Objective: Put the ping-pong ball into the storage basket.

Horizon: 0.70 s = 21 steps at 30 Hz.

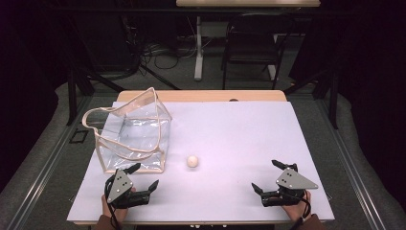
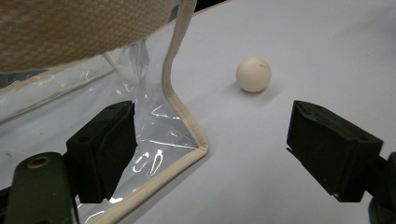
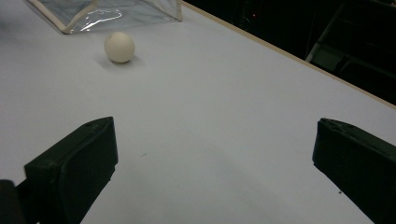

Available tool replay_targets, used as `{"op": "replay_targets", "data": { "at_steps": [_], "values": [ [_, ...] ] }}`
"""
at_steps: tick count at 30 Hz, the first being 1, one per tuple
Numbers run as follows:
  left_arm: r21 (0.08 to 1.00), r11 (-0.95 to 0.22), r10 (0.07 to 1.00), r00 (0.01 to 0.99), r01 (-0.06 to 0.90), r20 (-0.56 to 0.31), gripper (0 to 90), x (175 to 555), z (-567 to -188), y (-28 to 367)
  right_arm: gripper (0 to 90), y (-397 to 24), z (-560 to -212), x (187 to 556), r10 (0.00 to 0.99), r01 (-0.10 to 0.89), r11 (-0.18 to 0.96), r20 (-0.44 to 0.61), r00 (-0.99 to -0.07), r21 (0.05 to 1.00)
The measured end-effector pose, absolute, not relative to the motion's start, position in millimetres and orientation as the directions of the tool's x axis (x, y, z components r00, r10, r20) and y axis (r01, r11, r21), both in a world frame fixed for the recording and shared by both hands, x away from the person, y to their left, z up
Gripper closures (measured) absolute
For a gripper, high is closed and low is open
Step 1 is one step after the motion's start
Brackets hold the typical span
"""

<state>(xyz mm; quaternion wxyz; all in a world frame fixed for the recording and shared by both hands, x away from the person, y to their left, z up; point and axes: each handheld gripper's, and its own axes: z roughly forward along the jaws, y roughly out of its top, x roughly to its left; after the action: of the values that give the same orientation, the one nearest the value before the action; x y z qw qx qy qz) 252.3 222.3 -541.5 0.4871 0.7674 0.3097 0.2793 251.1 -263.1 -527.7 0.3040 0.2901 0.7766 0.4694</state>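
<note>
The table [image 1: 230, 124] lies bare but for two things. The clear bag [image 1: 134, 134] stands upright at my left, mouth open to take something. My left gripper [image 1: 142, 178] waits wide and empty at its near corner; my right gripper [image 1: 267, 176] rests wide and empty, well apart. The ball [image 1: 193, 162] sits just beside the bag, between both grippers.

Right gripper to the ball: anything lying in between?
Nothing. In the right gripper view, bare table runs from the open right gripper to the ball; the high view agrees.
</note>
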Motion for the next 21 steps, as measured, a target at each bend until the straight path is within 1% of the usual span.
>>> {"op": "replay_targets", "data": {
  "at_steps": [21],
  "values": [
    [0.912,-0.346,0.741,0.66,0.219,0.122,16.1,254.9,-545.1,220.8,0.0,-257.5,-524.2,254.3,0.734,0.171,0.401,-0.204,-0.648,0.9]
  ]
}}
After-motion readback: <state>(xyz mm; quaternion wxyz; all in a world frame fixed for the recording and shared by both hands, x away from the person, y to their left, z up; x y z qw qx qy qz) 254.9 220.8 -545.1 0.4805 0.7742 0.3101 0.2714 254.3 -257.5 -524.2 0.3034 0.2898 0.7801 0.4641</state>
